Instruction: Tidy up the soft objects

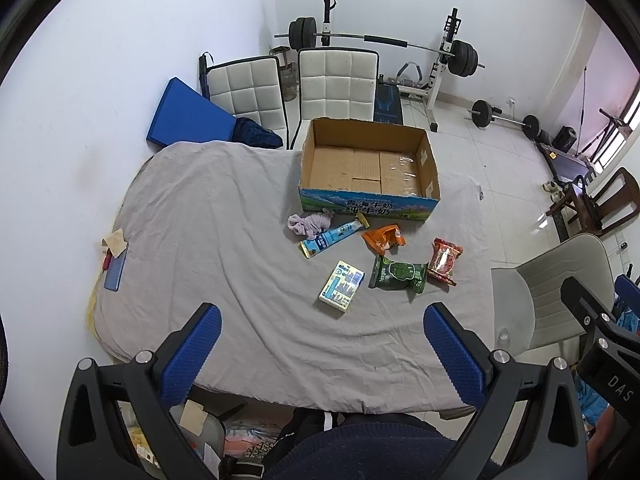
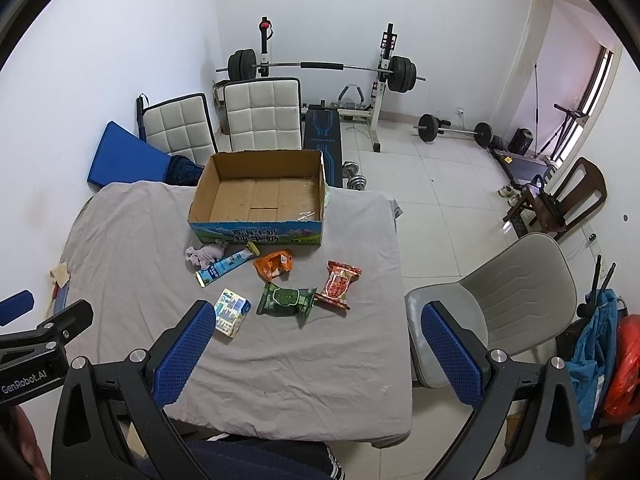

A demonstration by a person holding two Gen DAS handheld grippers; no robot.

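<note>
A table with a gray cloth (image 1: 224, 240) holds an open cardboard box (image 1: 370, 200) with nothing inside. In front of the box lie the soft things: a purple cloth toy (image 1: 310, 222) touching a long blue packet (image 1: 332, 238), an orange bag (image 1: 384, 238), a red snack bag (image 1: 444, 262), a green bag (image 1: 398, 276) and a small blue and yellow pack (image 1: 342, 286). The left gripper (image 1: 324, 354) hangs over the near side of the table, its blue fingers (image 1: 192, 354) spread wide and holding nothing. The right gripper (image 2: 318, 354) is spread wide too, holding nothing, above the table's near right edge by a gray chair (image 2: 508, 304)
</note>
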